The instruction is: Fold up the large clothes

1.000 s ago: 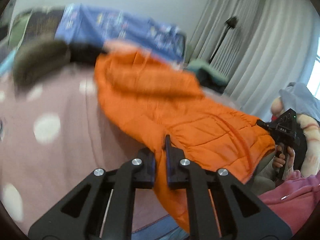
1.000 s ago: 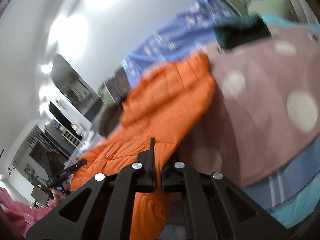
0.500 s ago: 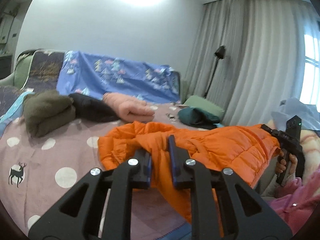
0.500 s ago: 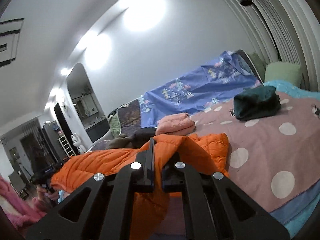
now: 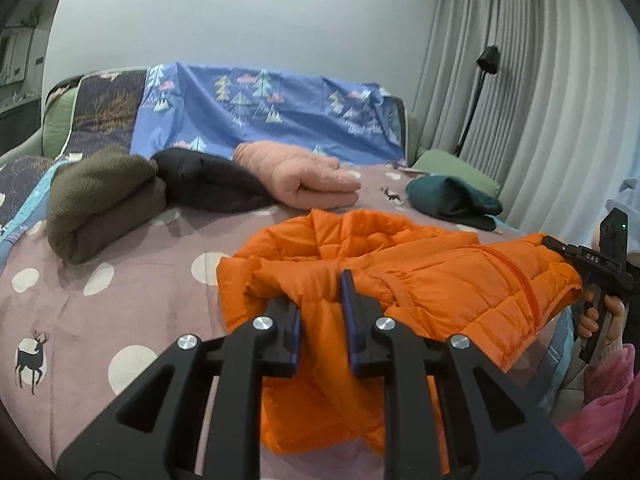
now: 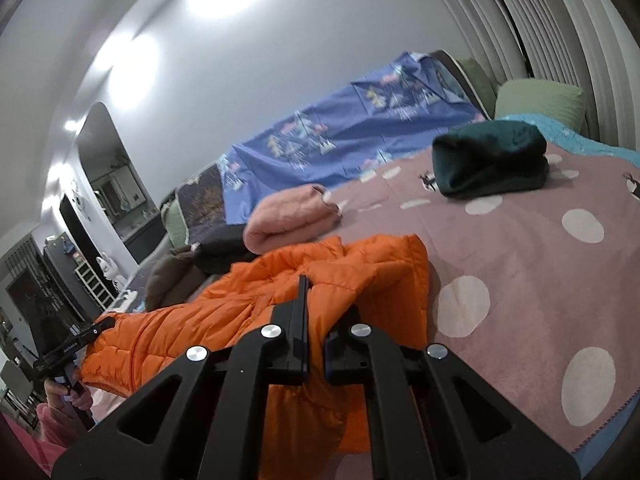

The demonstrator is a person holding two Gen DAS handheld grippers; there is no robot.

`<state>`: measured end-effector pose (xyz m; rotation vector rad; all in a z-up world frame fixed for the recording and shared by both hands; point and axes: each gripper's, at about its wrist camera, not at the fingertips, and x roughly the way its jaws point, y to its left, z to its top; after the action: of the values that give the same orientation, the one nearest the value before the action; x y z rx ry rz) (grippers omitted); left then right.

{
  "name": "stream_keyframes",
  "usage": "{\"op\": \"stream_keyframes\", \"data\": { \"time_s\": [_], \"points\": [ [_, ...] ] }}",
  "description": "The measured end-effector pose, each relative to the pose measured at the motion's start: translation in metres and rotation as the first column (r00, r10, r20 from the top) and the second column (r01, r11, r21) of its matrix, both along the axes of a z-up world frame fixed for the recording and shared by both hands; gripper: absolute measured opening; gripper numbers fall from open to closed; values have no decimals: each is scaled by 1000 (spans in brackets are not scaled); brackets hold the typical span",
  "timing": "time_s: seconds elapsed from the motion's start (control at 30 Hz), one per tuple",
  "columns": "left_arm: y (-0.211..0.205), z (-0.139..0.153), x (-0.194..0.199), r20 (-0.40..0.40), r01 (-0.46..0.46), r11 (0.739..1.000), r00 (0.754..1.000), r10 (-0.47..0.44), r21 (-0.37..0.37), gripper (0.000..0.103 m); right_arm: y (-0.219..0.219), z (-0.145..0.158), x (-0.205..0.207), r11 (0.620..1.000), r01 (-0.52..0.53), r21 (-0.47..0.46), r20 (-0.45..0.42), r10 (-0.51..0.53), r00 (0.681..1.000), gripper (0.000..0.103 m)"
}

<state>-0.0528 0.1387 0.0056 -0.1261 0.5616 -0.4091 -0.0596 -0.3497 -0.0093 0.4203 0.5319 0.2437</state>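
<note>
Left wrist view: nearest the lens, the left gripper (image 5: 320, 294) had its jaws a little apart. They had just been opening, yet a puffy fold of the orange jacket (image 5: 440, 288) filled the gap from pad to pad, and more of it hung beneath the fingers, so I judged it to be held, if loosely. In the right wrist view the right gripper (image 6: 326, 300) was nearly closed, pinching a thinner fold of the same jacket.

The jacket lay along the near edge of the bed, on the dotted blanket (image 5: 120, 280). Its long axis ran crosswise to both pairs of fingers, from one gripper to the other. Each gripper had one end of the near edge, so neither hand was the nearer. The other gripper showed at the far end of the jacket in each view, gripped by a hand in a pink sleeve (image 5: 608, 376).

From the fingers, the quilted body spread forward and inward onto the blanket, rumpled rather than flat. Any fold would probably have to carry the held edge away from the person, across that short axis, with both ends kept level.

Farther off, well apart from the jacket, sat folded bundles: an olive one (image 5: 100, 200), a black one (image 5: 208, 180), a pink one (image 5: 304, 176) and a dark green one (image 5: 452, 200).
</note>
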Motion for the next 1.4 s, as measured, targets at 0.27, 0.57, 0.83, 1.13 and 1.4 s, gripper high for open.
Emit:
{"op": "stream_keyframes", "data": {
  "time_s": [0.27, 0.57, 0.83, 1.13, 1.4],
  "points": [
    [-5, -32, 45, -80, -19, 1000, 997, 20, 22, 19, 4, -20, 30, 999, 21, -38, -69, -24, 997, 6],
    [-3, -49, 65, -133, -37, 999, 991, 35, -12, 35, 0, -33, 41, 997, 68, -46, -111, -73, 991, 29],
    [11, -2, 20, 13, -21, 997, 1000, 22, -74, 69, -4, 10, -2, 996, 60, -73, 15, -59, 998, 54],
    [8, -10, -29, -52, 87, 996, 995, -85, 29, 71, 9, 2, -44, 980, -101, -173, -55, 93, 994, 59],
    [-34, -54, -55, -196, 287, 946, 947, -256, 152, 62, 41, -41, -54, 905, -289, -313, -268, 208, 941, 61]
  ]
}}
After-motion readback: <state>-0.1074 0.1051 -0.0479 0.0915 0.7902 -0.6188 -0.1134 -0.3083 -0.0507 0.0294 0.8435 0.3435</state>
